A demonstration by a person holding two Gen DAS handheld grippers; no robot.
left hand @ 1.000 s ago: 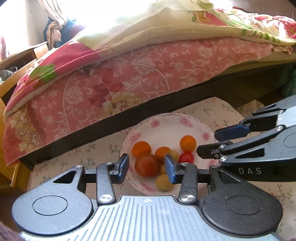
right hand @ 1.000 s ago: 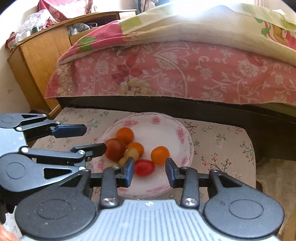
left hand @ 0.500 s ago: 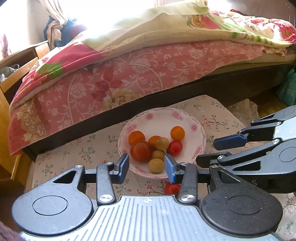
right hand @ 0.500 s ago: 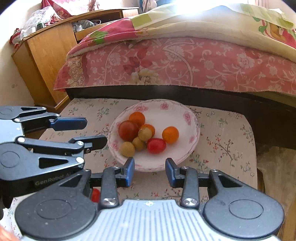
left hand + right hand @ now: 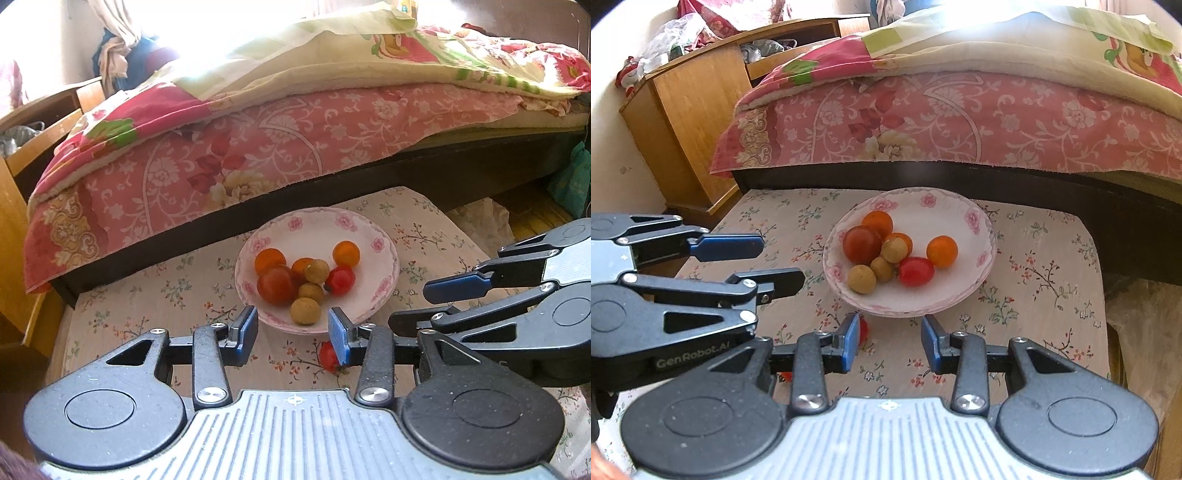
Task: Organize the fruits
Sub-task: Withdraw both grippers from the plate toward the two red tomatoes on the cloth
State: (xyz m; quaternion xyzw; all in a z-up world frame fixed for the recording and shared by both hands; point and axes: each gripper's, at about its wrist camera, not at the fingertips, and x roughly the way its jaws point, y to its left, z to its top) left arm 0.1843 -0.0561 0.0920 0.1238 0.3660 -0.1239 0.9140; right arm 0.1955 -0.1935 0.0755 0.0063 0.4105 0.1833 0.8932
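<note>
We're holding the left gripper (image 5: pixel 291 334) with its jaws spread wide and nothing between them, hovering low over the floral tabletop (image 5: pixel 147 295). The right gripper (image 5: pixel 889 339) is in the same state, wide and empty, sitting just beside the left one.

Right by the left gripper's right fingertip there's a small red tomato (image 5: pixel 328 355) lying loose on the table, half tucked behind the blue pad. From the right wrist view the same stray is peeking out behind that gripper's left pad (image 5: pixel 863 329). Looks like the one fruit not yet in the dish.

Just ahead of both grippers is the pink-flowered plate (image 5: pixel 384 254), holding the rest: a big red tomato (image 5: pixel 276 285), a smaller red one (image 5: pixel 340 280), three orange fruits (image 5: pixel 346 253) and three tan round ones (image 5: pixel 305 311).

Our guess at the step: grab the stray. To do it well we're thinking shift the left gripper a touch to its right so the tomato sits centered between the pads, come down, close gently since it's soft and round and will roll or squish, then lift over the rim and set it in the bare right part of the plate.
</note>
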